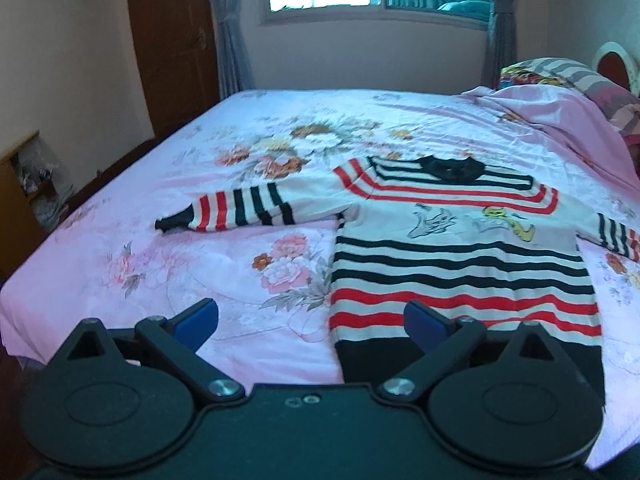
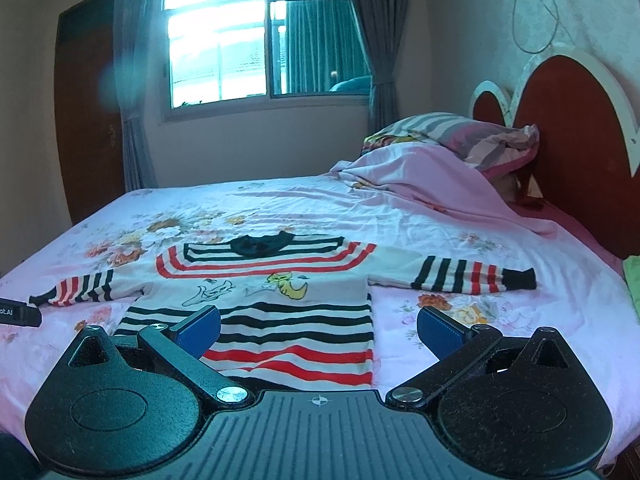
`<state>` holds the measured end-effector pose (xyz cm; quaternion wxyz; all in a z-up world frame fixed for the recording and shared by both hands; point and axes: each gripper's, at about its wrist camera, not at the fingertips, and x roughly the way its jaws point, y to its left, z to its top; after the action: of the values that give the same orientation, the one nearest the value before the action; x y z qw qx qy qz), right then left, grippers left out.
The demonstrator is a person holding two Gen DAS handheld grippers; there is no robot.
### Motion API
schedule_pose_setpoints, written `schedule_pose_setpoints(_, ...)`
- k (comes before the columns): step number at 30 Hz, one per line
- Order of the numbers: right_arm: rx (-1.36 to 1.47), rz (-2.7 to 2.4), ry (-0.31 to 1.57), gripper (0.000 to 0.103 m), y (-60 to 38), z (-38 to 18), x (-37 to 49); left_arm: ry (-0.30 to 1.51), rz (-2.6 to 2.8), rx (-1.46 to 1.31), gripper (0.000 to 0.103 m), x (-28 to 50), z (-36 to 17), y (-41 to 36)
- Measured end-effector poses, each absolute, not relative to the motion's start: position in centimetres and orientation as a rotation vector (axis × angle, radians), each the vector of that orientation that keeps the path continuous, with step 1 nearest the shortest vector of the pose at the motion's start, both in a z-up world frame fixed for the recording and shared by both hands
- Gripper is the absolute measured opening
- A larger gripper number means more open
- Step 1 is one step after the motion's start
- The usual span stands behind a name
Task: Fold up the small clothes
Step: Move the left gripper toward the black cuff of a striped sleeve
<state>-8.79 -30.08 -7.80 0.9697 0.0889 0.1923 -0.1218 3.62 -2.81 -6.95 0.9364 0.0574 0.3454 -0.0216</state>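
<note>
A small white sweater (image 1: 460, 264) with black and red stripes, a black collar and cartoon prints lies flat, face up, on the bed, both sleeves spread out to the sides. It also shows in the right wrist view (image 2: 264, 300). My left gripper (image 1: 310, 318) is open and empty, hovering above the sweater's bottom left corner. My right gripper (image 2: 318, 326) is open and empty, above the sweater's bottom right part. The black hem is partly hidden behind both grippers.
The bed (image 1: 168, 280) has a pink floral sheet. A pink blanket (image 2: 432, 176) and striped pillows (image 2: 452, 132) are piled at the headboard (image 2: 576, 128) on the right. A window (image 2: 256, 40) and curtains are beyond the bed. A green cloth (image 2: 633, 280) lies at the right edge.
</note>
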Motion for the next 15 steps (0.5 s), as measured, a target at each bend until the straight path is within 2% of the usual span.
schedule_pose_setpoints(6, 0.160, -0.218, 0.421, 0.103, -29.5, -8.7, -6.0, 0.771, 0.002, 0.063, 0.092, 7.0, -8.6, -0.3)
schedule_pose_setpoints(15, 0.143, -0.197, 0.472, 0.103, -29.4, -10.0, -1.7, 0.837, 0.093, 0.012, 0.094, 12.9, -11.1, 3.2)
